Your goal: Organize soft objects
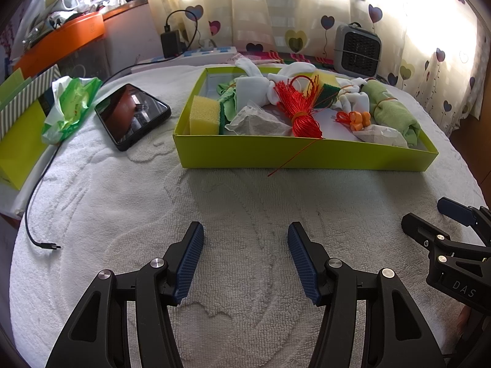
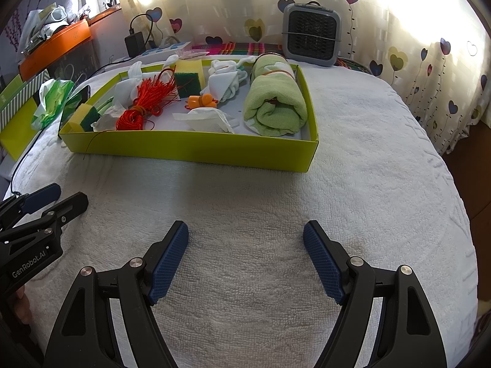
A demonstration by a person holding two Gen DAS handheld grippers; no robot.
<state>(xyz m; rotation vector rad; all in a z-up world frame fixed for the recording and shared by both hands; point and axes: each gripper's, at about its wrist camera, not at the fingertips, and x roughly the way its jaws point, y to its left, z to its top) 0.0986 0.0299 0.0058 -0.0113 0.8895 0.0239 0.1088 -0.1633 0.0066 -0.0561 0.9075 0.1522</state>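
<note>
Soft things, rolled green towel [image 2: 276, 104] and red cord bundle [image 1: 302, 113], lie inside the shallow lime-green cardboard tray [image 1: 307, 153]. My left gripper [image 1: 245, 257] and right gripper [image 2: 245, 257] hover before it, fingers spread, empty; sorting could be pending or finished.

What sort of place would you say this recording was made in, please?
Most likely a bedroom at home: a white towel-like cover spreads over a bed-like surface, heart-print curtains hang behind it, and a small grey heater and a charging phone sit nearby.

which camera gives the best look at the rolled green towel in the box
The right wrist view: the rolled green towel lies close, showing its whole length and spiral end. The left wrist view shows it farther off, at the box's far right.
</note>
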